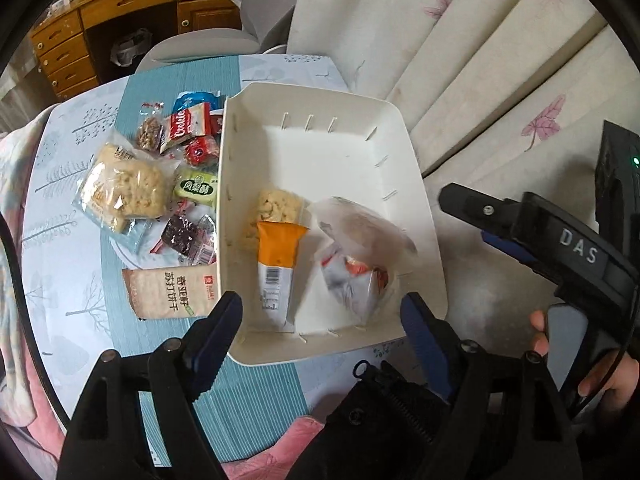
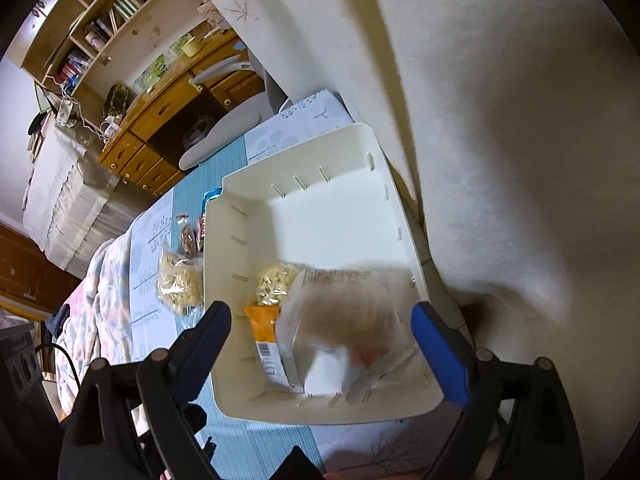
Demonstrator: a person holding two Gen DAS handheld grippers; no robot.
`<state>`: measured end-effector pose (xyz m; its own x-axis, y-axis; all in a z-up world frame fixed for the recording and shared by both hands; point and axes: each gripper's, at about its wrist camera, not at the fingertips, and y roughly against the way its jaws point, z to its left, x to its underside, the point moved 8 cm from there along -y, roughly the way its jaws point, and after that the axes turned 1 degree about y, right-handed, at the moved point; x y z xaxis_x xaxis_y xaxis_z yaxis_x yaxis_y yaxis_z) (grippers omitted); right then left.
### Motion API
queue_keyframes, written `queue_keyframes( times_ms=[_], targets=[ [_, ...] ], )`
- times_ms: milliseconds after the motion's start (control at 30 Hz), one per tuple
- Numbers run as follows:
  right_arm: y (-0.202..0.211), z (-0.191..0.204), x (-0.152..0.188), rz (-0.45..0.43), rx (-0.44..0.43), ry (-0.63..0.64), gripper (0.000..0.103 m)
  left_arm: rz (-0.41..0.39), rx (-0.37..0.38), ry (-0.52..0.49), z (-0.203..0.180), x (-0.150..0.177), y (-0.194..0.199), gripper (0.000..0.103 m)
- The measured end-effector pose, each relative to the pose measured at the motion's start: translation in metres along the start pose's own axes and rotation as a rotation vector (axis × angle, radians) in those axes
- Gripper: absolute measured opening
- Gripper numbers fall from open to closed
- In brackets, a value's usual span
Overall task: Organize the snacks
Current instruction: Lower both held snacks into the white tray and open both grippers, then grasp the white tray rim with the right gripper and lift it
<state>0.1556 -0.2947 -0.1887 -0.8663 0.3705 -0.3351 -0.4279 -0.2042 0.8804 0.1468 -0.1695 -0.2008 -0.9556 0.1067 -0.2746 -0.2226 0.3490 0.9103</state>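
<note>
**Two snacks and a clear bag in the white bin, the rest piled beside it**

Only the left wrist view shows the pile point(image 1: 160, 184) whole: mixed snack packets on the teal-and-white cloth of the surface point(image 1: 80, 280), just left of the bin point(image 1: 424, 216), with a beige cracker pack point(image 1: 170, 292) nearest the camera. It also catches the right tool point(image 1: 476, 216) from the side, at the far right beyond the bin, its fingers apart with nothing between them. The right wrist view hides most of the pile behind the bin wall point(image 2: 216, 280) but shows more of the room: a wooden desk point(image 2: 160, 120), bookshelves point(image 2: 100, 20) above it and a grey chair point(image 2: 224, 136).

The left tool point(image 1: 320, 316) hangs released over the bin's near edge. The right tool point(image 2: 320, 320) is likewise spread wide and empty above the bin.

Inside the bin, on the left, an orange bar point(image 1: 278, 264) lies beside a puffed-rice cake point(image 1: 276, 204), the two touching. To their right lies a clear bag point(image 1: 360, 256), blurred in the right wrist view point(image 2: 344, 320). The bin's far half is bare. A pale curtain point(image 1: 480, 60) hangs right of the surface.
</note>
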Motion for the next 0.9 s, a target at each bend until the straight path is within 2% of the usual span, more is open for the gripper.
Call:
queue_keyframes(
  times_ms=[533,900],
  targets=[
    [-0.009,0.025,0.023,0.039,-0.007,-0.031,0.093,-0.004,-0.032,0.025,0.040,0.008,0.021,0.080],
    [-0.022,0.072,0.058,0.066,-0.017,-0.107,0.092,0.012,-0.073,0.011,0.106,0.018,0.051,0.080]
  ],
)
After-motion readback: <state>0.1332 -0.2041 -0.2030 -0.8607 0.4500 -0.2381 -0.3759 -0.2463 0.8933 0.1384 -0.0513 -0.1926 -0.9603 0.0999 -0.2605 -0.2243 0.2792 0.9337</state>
